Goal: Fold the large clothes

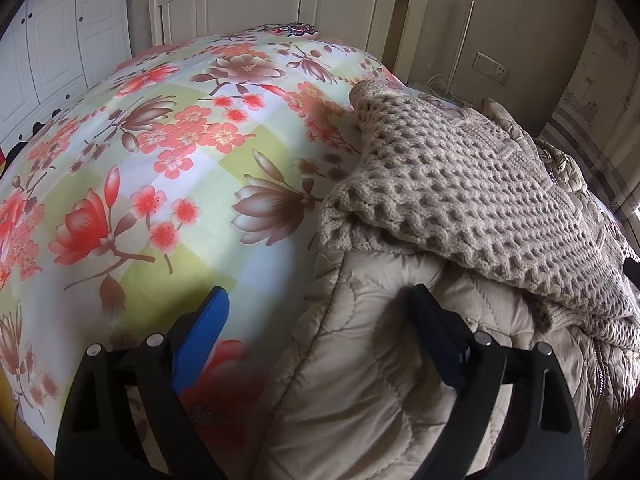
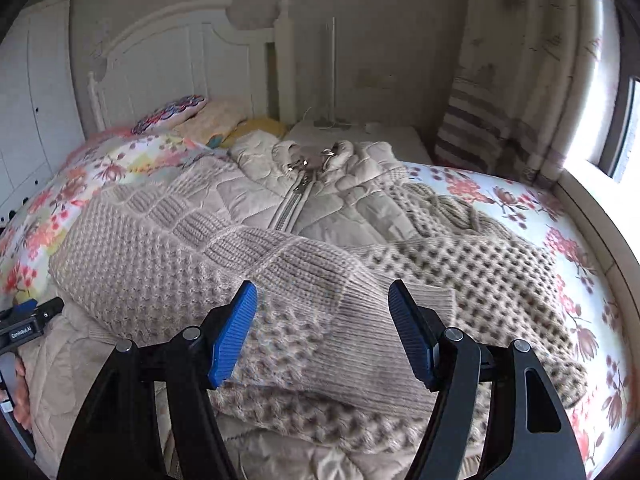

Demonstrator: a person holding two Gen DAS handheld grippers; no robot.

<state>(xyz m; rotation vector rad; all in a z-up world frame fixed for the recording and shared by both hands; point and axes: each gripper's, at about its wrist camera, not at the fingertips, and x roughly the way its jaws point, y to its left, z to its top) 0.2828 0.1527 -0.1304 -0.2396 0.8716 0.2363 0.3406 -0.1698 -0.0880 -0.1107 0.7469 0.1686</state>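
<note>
Left wrist view: left hand-held gripper stood wide and empty over the coat, lower centre, on the bed. Right wrist view: right hand-held gripper gaped, empty, above the folded-over sleeve. Next, probably the other sleeve.

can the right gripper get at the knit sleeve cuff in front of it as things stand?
Probably yes. The right gripper is open, and the cuff of the knit sweater lies on top of the pile just beyond its fingers, nothing covering it.
</note>
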